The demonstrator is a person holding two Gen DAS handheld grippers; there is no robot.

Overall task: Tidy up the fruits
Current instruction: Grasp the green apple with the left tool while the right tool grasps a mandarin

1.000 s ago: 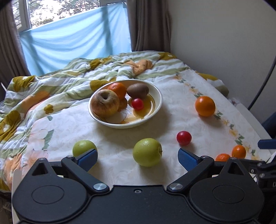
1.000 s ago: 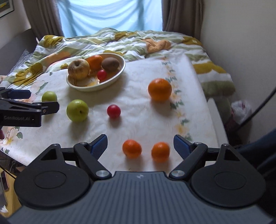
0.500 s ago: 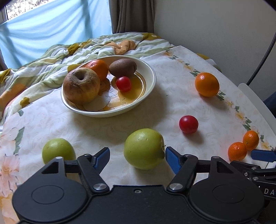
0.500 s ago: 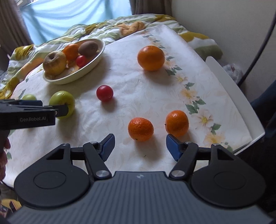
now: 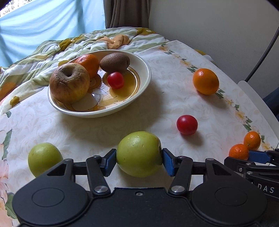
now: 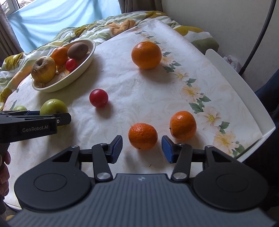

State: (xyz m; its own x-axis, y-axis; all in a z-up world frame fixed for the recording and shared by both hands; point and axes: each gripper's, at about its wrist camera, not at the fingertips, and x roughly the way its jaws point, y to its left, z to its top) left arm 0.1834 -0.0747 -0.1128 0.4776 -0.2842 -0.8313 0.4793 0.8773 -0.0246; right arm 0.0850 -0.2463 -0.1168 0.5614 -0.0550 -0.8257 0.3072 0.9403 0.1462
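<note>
Floral tablecloth; left hand-held gripper closing on smooth green apple (pads seemingly touching).

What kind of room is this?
Probably a bedroom at home: a rumpled quilt lies behind the flowered tablecloth, and curtains hang at a window, with a fruit bowl out.

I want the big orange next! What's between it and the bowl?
Nothing: only bare tablecloth lies between the big orange and the bowl, seen best from the right wrist view.

Soft daylight through the blue curtain casts mild shadows toward the camera; sharp focus, fisheye-bent edges.
</note>
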